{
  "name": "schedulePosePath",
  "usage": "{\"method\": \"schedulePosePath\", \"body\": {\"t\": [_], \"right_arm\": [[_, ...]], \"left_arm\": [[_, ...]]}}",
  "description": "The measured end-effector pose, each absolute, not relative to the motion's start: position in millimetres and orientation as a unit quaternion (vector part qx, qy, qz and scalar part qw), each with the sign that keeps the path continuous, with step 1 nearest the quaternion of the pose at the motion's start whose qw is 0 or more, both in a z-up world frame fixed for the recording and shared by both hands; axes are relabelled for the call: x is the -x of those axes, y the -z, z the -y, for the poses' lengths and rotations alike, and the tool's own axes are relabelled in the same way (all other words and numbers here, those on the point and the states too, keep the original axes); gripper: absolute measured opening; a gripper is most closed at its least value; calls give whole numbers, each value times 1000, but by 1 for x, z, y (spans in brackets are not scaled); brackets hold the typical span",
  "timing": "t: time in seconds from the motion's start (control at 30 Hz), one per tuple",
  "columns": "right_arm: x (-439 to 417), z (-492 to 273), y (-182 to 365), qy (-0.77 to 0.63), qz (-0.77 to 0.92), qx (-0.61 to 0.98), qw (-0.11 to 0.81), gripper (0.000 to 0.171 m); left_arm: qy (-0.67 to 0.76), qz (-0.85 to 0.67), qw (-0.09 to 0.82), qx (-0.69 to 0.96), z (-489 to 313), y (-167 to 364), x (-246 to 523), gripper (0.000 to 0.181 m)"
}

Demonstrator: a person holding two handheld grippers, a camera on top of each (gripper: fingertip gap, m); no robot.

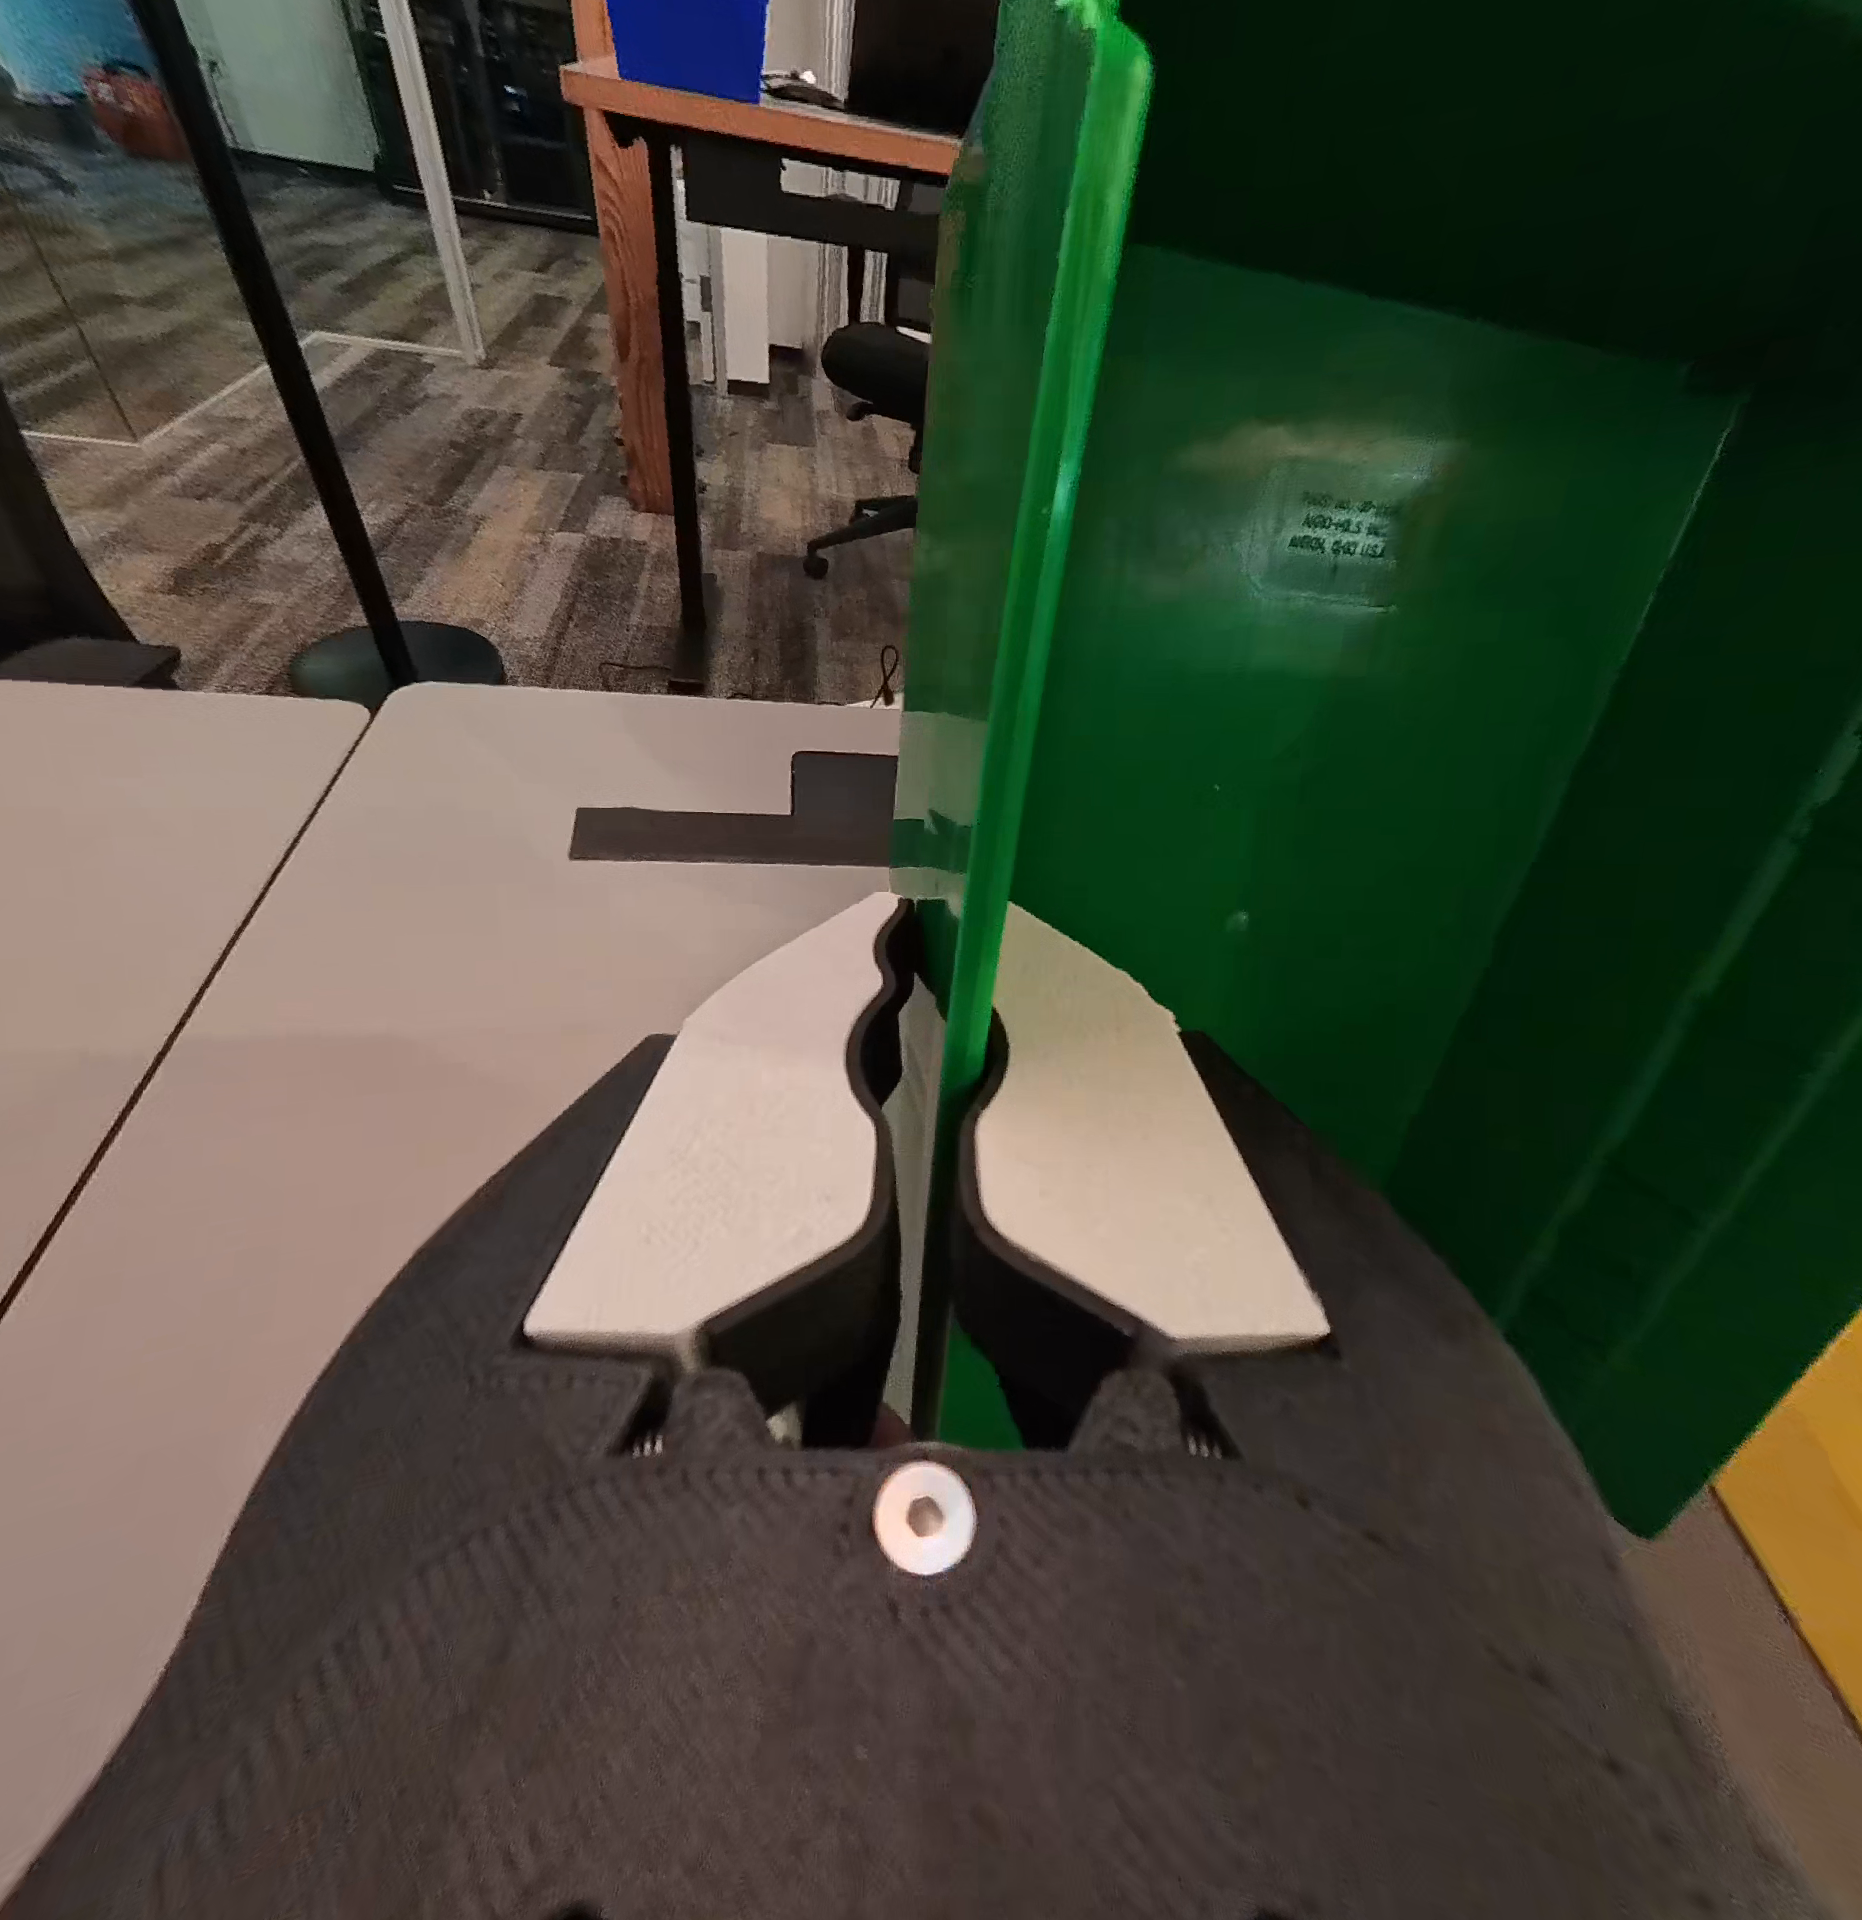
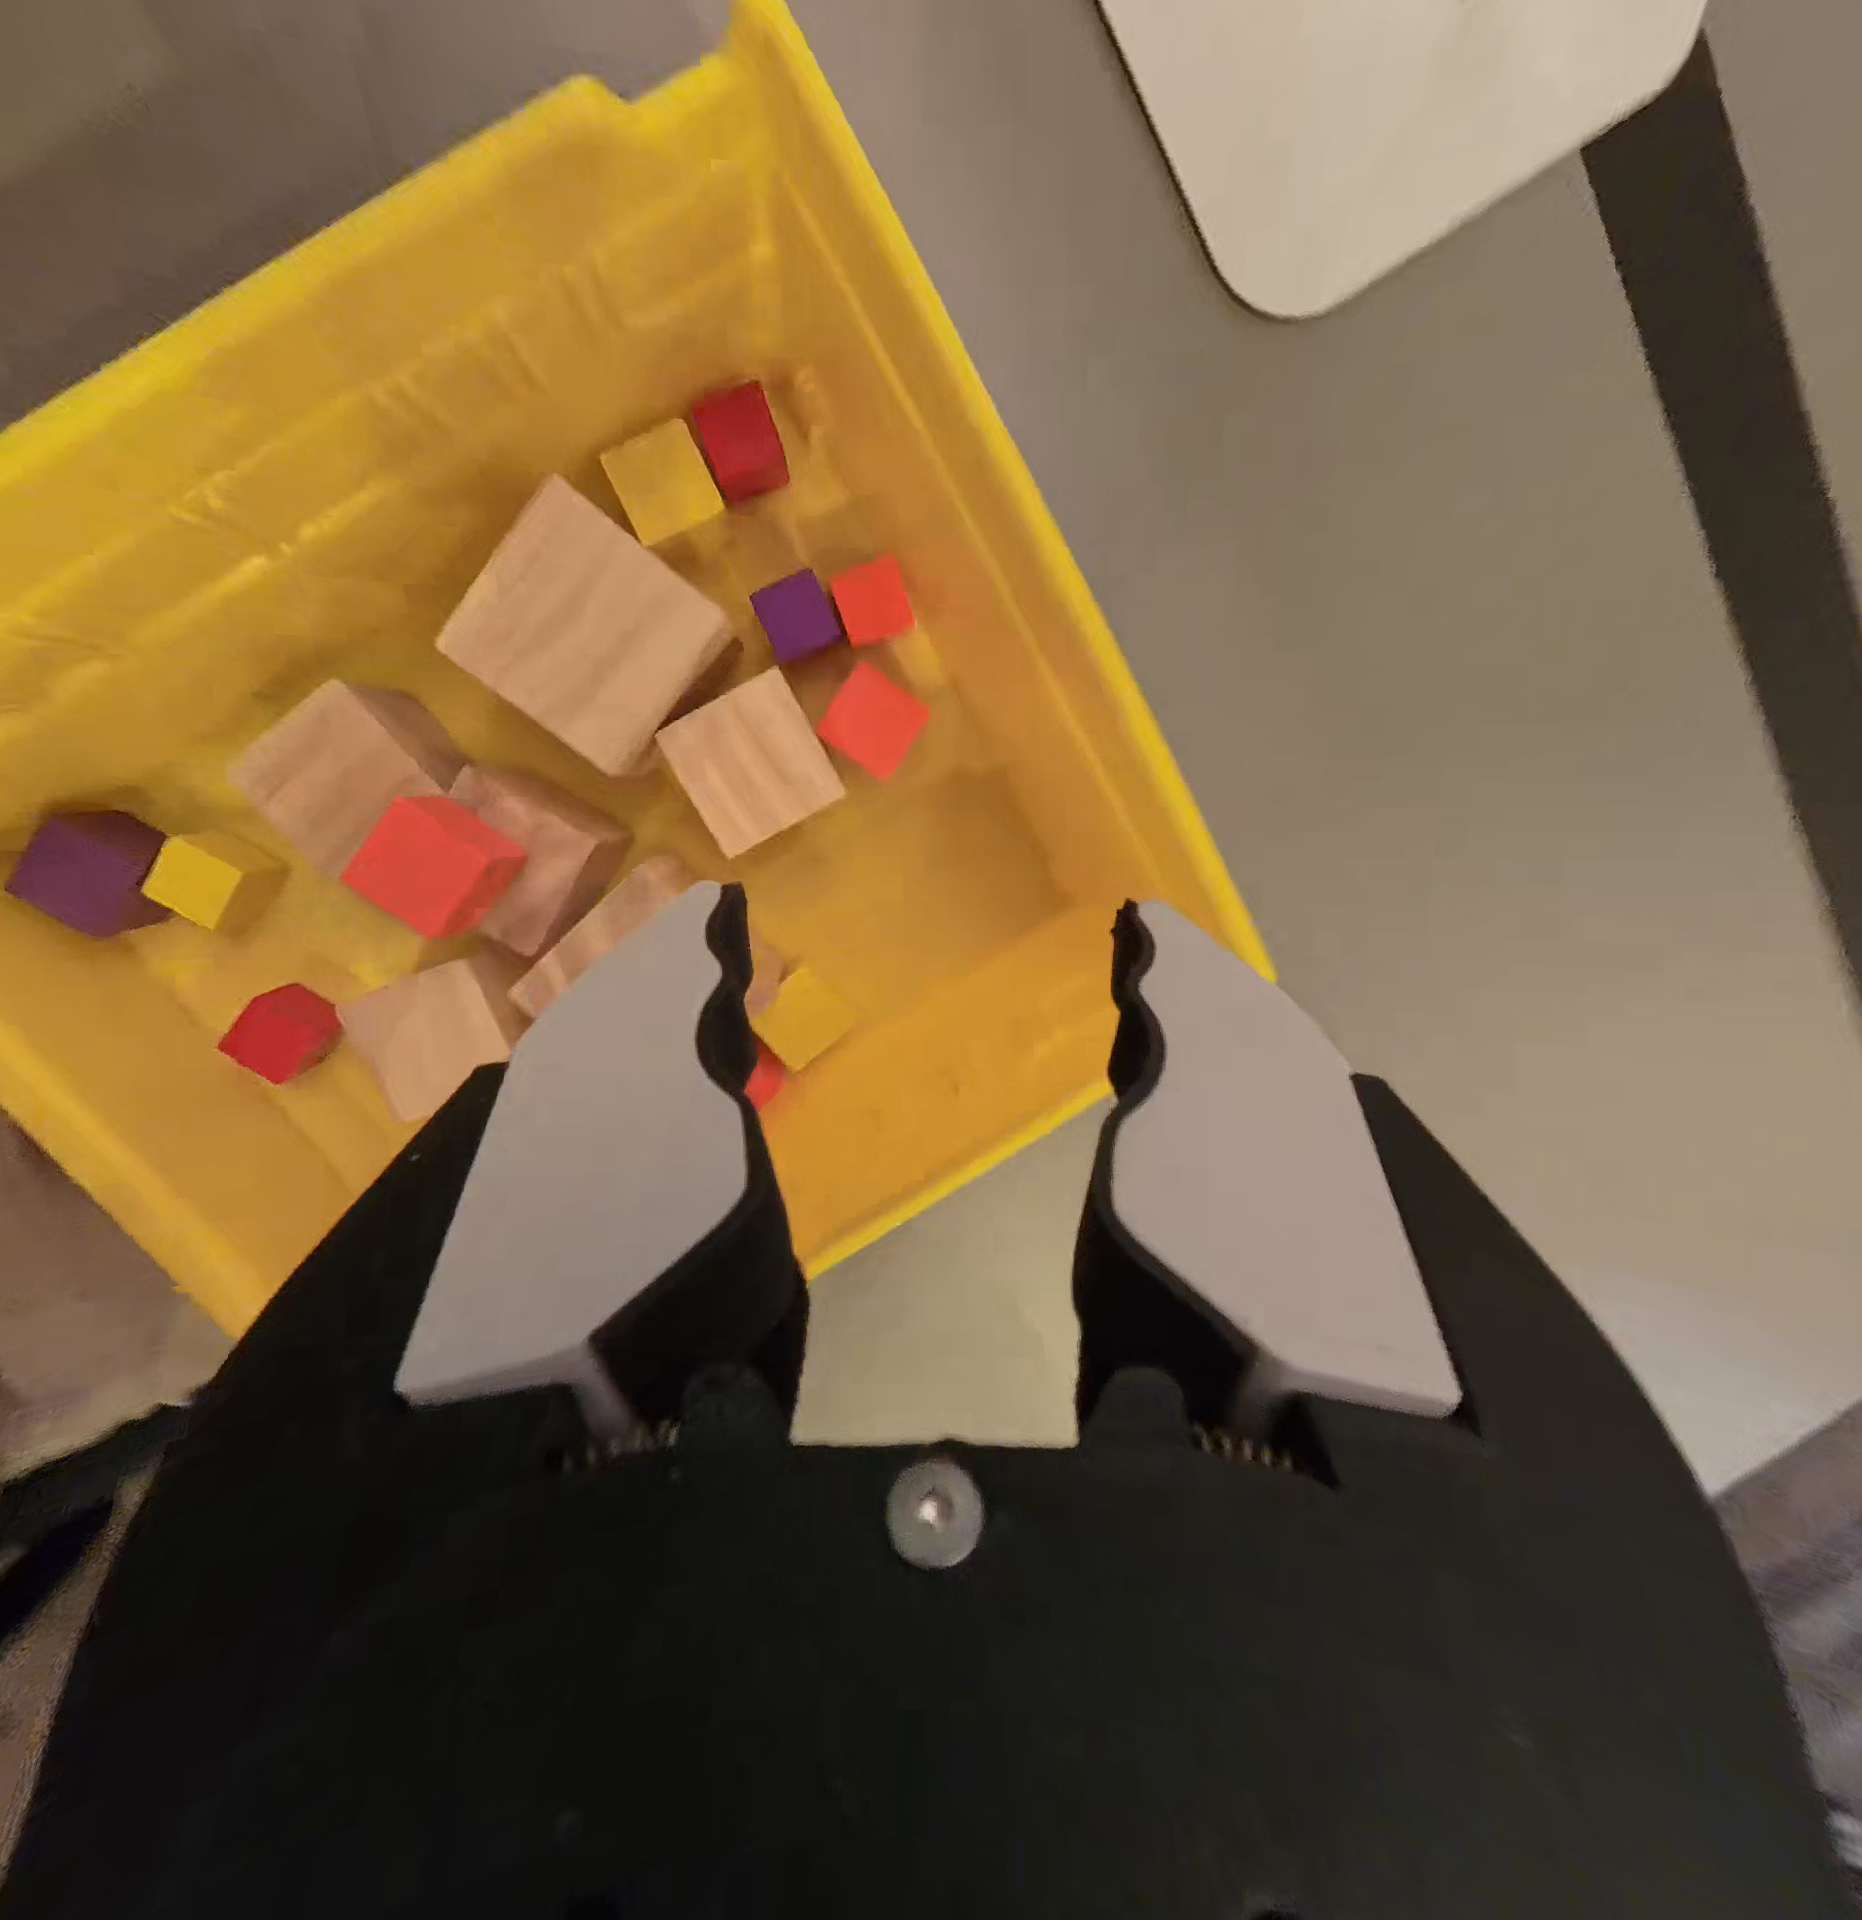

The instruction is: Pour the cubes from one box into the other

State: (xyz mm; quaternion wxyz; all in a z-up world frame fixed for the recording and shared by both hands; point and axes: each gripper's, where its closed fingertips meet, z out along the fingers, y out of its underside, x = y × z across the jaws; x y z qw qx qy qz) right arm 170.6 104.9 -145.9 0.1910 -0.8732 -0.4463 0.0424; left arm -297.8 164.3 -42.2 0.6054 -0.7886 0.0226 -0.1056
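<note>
The left hand-held gripper (image 1: pixel 932 1023) is clamped tight on one thin wall of the green box (image 1: pixel 1322 727), which is tipped up on its side in the air so that I look at its smooth underside, not into it; whether any cubes are left inside I cannot tell. A corner of the yellow box (image 1: pixel 1831 1455) shows just below and beside it. The right hand-held gripper (image 2: pixel 927 977) is spread wide and holds nothing, hovering over the near corner of the yellow box (image 2: pixel 407 343), which sits on the grey worktop (image 2: pixel 1426 727). The cubes (image 2: pixel 584 623) lie scattered across its floor: several plain wooden ones, with smaller red, orange, yellow and purple ones among them. By the look of it the pour is mostly or wholly done. What worries me now is the green box: it hangs from a single wall, pinched at the edge, so a quick turn back upright could make it swing or slip out of the jaws and drop onto the yellow box or the worktop. If a stray cube is still lodged inside, righting it away from the yellow box would send that cube onto the worktop or the floor. The open right hand-held gripper is also close to the yellow rim; a careless dip could nudge the box and shift it from under the green one.
</note>
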Motion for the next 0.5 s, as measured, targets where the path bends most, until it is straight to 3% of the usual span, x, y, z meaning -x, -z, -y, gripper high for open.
{"method": "schedulePosePath", "body": {"t": [0.03,0.23,0.5], "right_arm": [[-177,-100,147,-56,426,880,201,60],[-191,-70,135,-115,359,891,253,58],[-205,-61,140,-153,310,900,266,57]], "left_arm": [[110,-21,606,787,-164,40,295,4],[136,-26,646,750,-172,-1,243,4],[258,-75,736,622,-180,-49,97,4]]}}
